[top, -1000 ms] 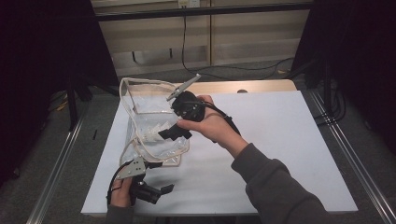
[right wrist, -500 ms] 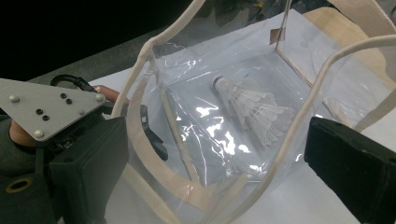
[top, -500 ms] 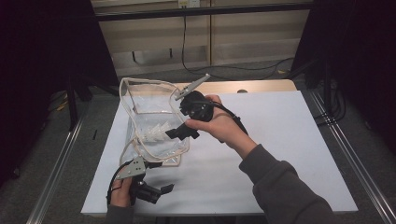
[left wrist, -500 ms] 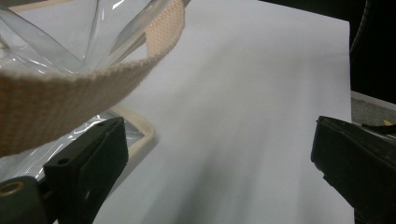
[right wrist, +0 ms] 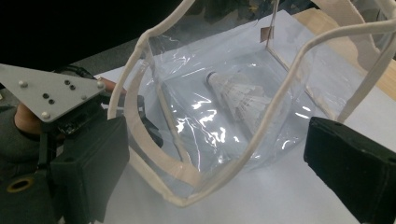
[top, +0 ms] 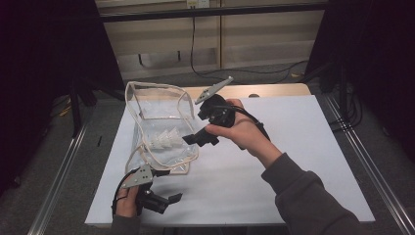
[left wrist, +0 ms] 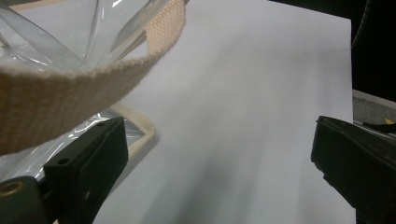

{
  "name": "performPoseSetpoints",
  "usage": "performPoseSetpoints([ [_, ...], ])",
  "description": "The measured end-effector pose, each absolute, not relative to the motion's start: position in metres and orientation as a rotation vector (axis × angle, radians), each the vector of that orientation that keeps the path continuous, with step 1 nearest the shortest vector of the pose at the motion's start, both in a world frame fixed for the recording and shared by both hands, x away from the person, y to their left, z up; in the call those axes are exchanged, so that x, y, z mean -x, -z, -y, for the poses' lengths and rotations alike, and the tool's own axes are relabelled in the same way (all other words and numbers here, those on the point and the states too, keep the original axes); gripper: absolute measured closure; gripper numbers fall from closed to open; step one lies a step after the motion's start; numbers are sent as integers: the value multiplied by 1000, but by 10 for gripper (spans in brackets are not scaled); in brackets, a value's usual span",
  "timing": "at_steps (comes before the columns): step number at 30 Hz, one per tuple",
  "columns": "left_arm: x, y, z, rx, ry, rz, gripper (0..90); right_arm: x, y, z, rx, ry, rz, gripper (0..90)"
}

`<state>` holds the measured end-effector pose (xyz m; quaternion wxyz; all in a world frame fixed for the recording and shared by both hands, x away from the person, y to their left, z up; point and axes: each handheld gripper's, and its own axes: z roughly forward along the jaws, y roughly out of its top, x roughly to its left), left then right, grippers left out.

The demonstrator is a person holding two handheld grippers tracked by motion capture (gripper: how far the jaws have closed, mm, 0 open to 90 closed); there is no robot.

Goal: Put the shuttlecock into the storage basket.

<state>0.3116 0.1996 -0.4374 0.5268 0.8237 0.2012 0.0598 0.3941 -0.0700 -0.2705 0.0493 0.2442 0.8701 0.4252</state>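
Note:
A clear plastic bag (top: 161,122) with cream fabric trim stands open on the white table top (top: 284,161). A white shuttlecock (top: 165,139) lies inside it, also seen through the plastic in the right gripper view (right wrist: 240,98). My right gripper (top: 198,138), held in a hand, hovers at the bag's right side, open; in its own view (right wrist: 215,144) the wide jaws frame the bag's rim (right wrist: 219,172) without touching it. My left gripper (top: 164,201) rests open at the table's near left edge, just below the bag's corner. A cream strap (left wrist: 70,88) crosses its view above the left jaw.
The table's bare wooden far edge (top: 274,90) shows behind the white sheet. Metal rails (top: 362,161) run along both sides of the table. Cables lie on the floor beyond. The left gripper's grey plate (right wrist: 46,93) shows in the right gripper view.
My right gripper has drawn a little to the right, away from the bag's opening. The left gripper and the bag have stayed where they were.

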Motion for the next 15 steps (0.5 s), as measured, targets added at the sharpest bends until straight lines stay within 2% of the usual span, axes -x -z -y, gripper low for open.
performPoseSetpoints([
  [15,-311,438,-200,-1989,-150,-481,40,-389,279,88,-747,-1295,-2655,67],
])
